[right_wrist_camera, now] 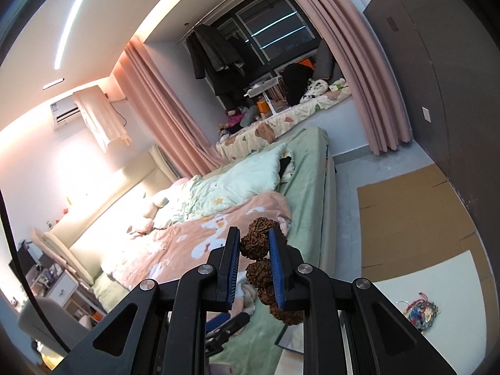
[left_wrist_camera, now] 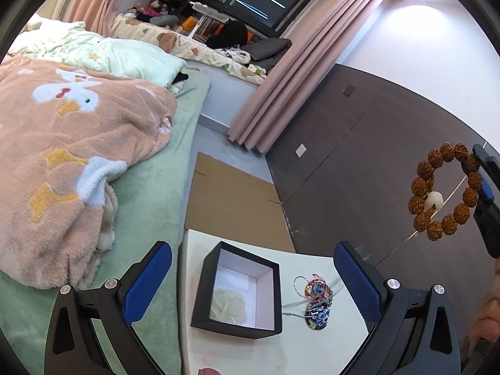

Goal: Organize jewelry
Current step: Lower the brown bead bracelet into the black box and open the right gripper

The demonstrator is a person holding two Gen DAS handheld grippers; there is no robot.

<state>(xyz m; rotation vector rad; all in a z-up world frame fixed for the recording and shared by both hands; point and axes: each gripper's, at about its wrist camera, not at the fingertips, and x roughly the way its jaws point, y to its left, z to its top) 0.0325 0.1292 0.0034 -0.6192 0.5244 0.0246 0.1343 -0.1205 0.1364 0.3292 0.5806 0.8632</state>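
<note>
In the left wrist view, the left gripper (left_wrist_camera: 253, 284) sits at the bottom of the frame with its two blue fingers (left_wrist_camera: 150, 281) spread wide and nothing between them. Between them, a bit further off, stands a black box (left_wrist_camera: 200, 293) with a white inside, on a white table (left_wrist_camera: 312, 353). Something pale lies in the bottom of the box. Just right of the box, on the table, is a small pile of jewelry (left_wrist_camera: 315, 300) with red, blue and silver bits.

At the right edge of that frame, the right gripper (left_wrist_camera: 482, 187) holds a brown bead bracelet (left_wrist_camera: 443, 190) up in the air, well above the table. One white bead (left_wrist_camera: 435, 200) hangs on it.

In the right wrist view, the right gripper is squeezed tight on the bracelet, with the bumpy brown beads pinched between its blue pads (right_wrist_camera: 275, 265).

Further back, flat cardboard (left_wrist_camera: 231, 200) lies on the floor. A bed with a pink blanket (left_wrist_camera: 72, 143) fills the left side. Pink curtains (left_wrist_camera: 300, 62) hang at the top.

I cannot read any writing or brand names.
</note>
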